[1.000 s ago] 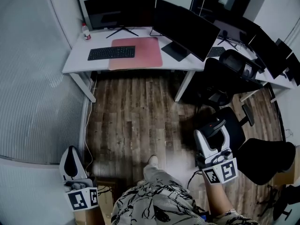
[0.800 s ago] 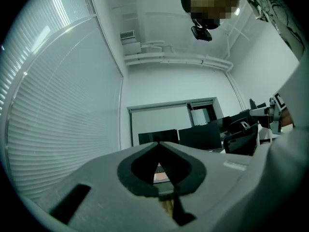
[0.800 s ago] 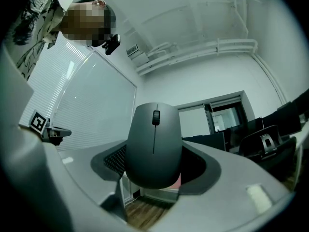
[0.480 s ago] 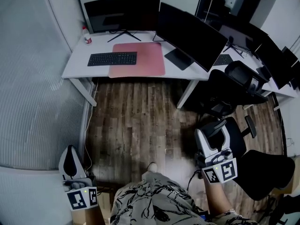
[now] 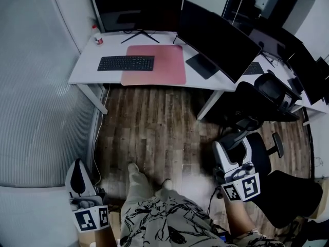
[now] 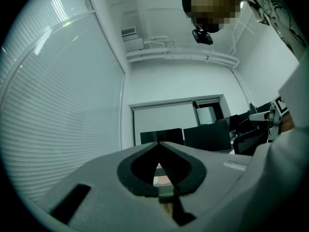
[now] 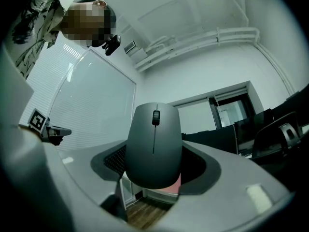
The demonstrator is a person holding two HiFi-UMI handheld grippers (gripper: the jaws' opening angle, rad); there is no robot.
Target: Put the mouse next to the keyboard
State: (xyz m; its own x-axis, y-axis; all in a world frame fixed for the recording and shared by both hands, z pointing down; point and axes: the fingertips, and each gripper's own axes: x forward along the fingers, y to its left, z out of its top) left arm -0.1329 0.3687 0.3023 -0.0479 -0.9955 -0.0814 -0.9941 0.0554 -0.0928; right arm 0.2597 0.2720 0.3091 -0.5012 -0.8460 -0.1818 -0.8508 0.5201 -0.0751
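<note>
- My right claw (image 5: 232,145): clamped on smooth, rounded grey mouse (image 7: 153,144).
- My left claw (image 6: 158,144): jaws together, empty.
- Flat black keyboard (image 5: 126,63): on white desk (image 5: 85,68).

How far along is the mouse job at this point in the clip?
Done: the mouse is picked up, clamped in the right gripper. In hand: the carry; the person stands back from the desk with floor between. Left: reach the desk and set the mouse beside the keyboard. The left gripper is shut and empty.
</note>
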